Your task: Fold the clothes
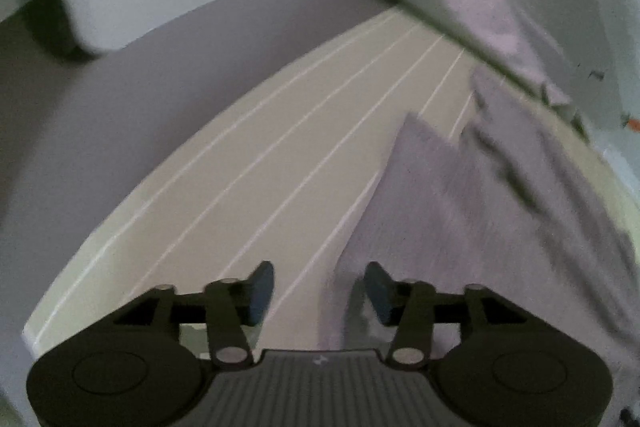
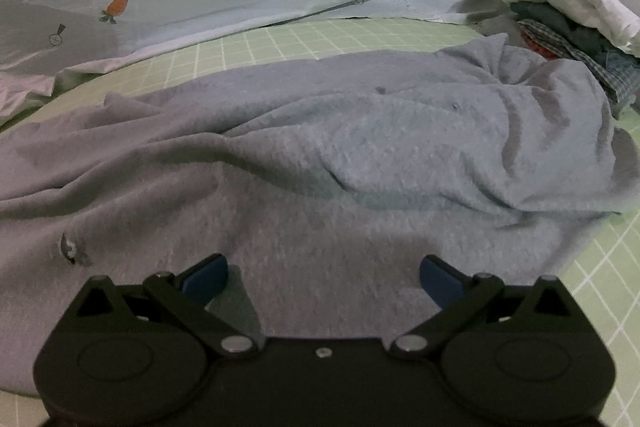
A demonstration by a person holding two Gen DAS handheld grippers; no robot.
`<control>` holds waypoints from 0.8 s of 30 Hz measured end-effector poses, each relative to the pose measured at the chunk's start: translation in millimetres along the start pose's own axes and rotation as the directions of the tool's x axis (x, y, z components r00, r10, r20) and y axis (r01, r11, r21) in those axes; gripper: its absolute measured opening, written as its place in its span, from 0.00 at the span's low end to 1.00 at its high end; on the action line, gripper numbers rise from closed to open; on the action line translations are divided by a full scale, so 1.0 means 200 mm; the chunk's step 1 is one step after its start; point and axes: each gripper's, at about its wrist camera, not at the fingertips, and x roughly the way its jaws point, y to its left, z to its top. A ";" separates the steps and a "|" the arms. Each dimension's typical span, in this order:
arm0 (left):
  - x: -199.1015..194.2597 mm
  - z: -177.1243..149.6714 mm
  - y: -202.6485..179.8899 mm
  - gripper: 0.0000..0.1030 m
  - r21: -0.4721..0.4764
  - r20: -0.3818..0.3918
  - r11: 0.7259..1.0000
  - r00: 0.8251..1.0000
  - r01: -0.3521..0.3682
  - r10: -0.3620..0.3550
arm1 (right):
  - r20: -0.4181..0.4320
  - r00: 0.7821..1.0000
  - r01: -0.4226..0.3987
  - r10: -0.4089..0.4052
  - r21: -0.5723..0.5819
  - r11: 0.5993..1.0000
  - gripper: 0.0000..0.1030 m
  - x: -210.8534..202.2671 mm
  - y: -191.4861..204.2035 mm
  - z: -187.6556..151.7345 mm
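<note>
I see my right gripper (image 2: 323, 277) poised low over a grey sweatshirt (image 2: 320, 155), its two blue-padded fingers (image 2: 206, 277) spread wide with nothing between them. The sweatshirt lies crumpled across a pale green sheet with a white grid (image 2: 256, 43), bunched into folds toward the right. Beyond it, a pale blue blanket printed with a small orange carrot (image 2: 118, 5) covers the far side. At the upper right sits a stack of clothes (image 2: 568, 15): a white piece on top, darker and checked fabrics beneath. In my left wrist view, which is blurred, the left gripper (image 1: 320, 291) has its blue pads (image 1: 262, 291) apart and gripping nothing; they hang over the edge of the grey fabric (image 1: 460, 219), which fills the lower right of that view. To its left runs a cream surface with thin pale lines (image 1: 260, 163), and past that a grey floor (image 1: 120, 115).
</note>
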 end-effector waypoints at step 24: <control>-0.18 -0.08 0.14 0.03 0.048 0.097 0.996 0.993 -0.071 0.066 | -0.045 0.997 -0.071 0.069 -0.040 0.997 1.00 -0.12 -0.02 -0.08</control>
